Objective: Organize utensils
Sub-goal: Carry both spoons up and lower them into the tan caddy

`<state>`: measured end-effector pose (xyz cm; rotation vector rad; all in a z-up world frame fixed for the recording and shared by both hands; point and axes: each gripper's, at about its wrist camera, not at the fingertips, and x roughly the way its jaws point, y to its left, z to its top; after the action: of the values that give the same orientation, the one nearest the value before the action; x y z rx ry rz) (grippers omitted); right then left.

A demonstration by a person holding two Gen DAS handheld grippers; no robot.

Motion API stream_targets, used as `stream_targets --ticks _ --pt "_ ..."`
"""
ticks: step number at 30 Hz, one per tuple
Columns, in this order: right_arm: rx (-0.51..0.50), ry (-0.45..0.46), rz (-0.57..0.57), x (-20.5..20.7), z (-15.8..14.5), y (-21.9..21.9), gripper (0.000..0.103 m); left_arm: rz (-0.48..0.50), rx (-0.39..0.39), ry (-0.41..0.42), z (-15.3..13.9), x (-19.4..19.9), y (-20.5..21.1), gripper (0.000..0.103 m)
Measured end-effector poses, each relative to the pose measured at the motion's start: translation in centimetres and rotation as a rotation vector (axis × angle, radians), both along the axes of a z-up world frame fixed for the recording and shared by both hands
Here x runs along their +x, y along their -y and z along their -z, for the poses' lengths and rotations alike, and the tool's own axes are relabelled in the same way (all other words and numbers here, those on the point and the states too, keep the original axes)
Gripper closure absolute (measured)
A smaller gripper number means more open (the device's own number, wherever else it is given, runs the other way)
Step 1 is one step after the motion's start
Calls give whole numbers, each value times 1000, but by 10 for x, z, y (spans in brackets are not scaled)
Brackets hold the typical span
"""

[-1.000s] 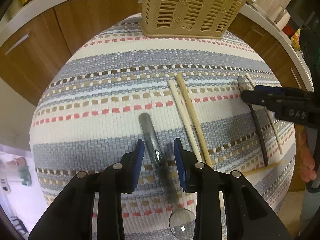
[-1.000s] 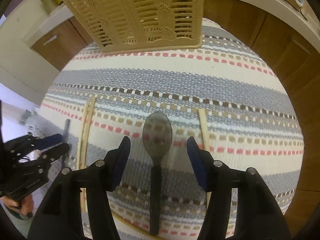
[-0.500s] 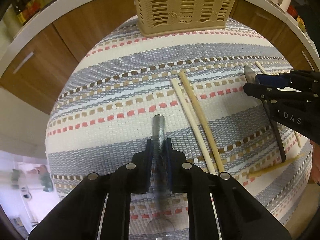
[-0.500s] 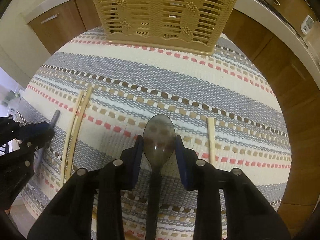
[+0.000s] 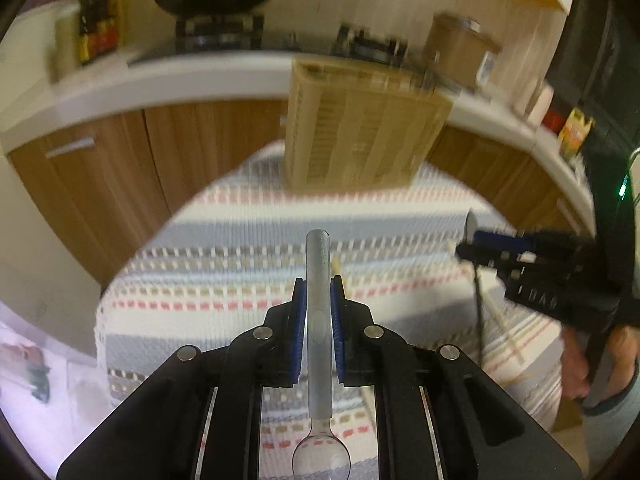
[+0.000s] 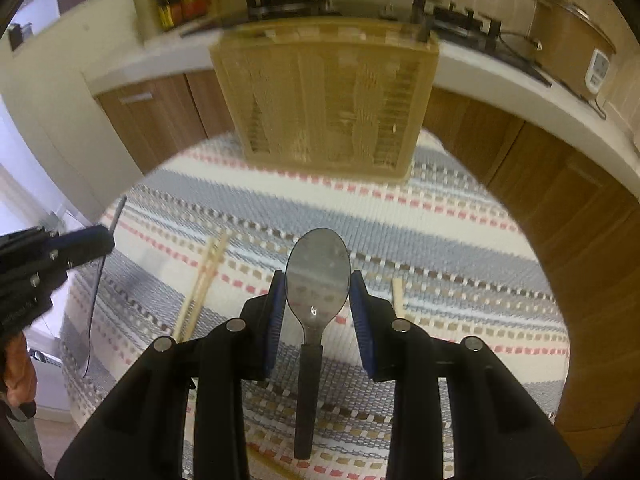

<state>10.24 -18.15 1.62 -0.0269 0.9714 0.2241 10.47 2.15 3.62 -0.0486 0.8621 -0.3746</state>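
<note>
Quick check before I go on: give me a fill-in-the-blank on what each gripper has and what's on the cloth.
1. The left gripper is shut on the handle of the ____ spoon.
2. The right gripper clamps the black-handled spoon by its ____.
3. The beige basket stands on the ____ cloth.
4. Between the two grippers, a pair of wooden ____ lies on the cloth.

Missing words: clear; bowl; striped; chopsticks

Motion-blurred slotted basket (image 5: 362,136), contents unreadable; clear spoon's bowl (image 5: 321,458) cropped by bottom edge.
</note>
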Motion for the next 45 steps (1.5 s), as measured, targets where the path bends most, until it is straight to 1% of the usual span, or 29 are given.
stream_targets --ticks 1,3,8,10,16,21,24,25,28,31,34,36,38,41,43,45 --pt "32 -6 -3 -2 -3 2 74 -9 -12 29 -8 -2 -1 93" --pt "57 0 -4 -4 -8 4 74 -21 -25 63 -16 -6 -1 93" --pt "91 61 -14 -10 -29 7 74 -57 -67 182 -42 -18 -2 93" --pt "111 83 -14 -11 -38 10 74 -70 -87 234 -57 -21 -1 93" --pt "159 161 -20 -5 -70 14 74 -87 -112 349 -92 -24 2 93" --pt "199 253 -37 -1 -105 18 74 -85 -151 412 -116 -8 5 93" --pt "226 291 -49 7 -130 21 74 -86 -173 462 -134 3 8 93" --pt "237 291 -49 10 -135 22 74 -84 -183 476 -140 7 9 93" --pt "291 280 -23 24 -154 30 74 -80 -201 533 -161 22 16 93" --pt "293 326 29 37 -175 41 74 -74 -224 570 -177 40 23 93" --pt "298 384 85 52 -191 55 74 -73 -257 605 -182 59 28 93" --pt "264 431 125 63 -196 61 74 -76 -270 623 -181 71 31 93" --pt "204 489 171 75 -197 63 74 -77 -274 646 -176 86 37 93" --pt "153 539 203 93 -191 63 74 -71 -282 649 -167 107 41 93" --pt "110 564 218 105 -181 60 74 -69 -290 645 -157 122 43 93" --pt "77 578 219 113 -172 57 74 -62 -305 626 -145 138 44 93"
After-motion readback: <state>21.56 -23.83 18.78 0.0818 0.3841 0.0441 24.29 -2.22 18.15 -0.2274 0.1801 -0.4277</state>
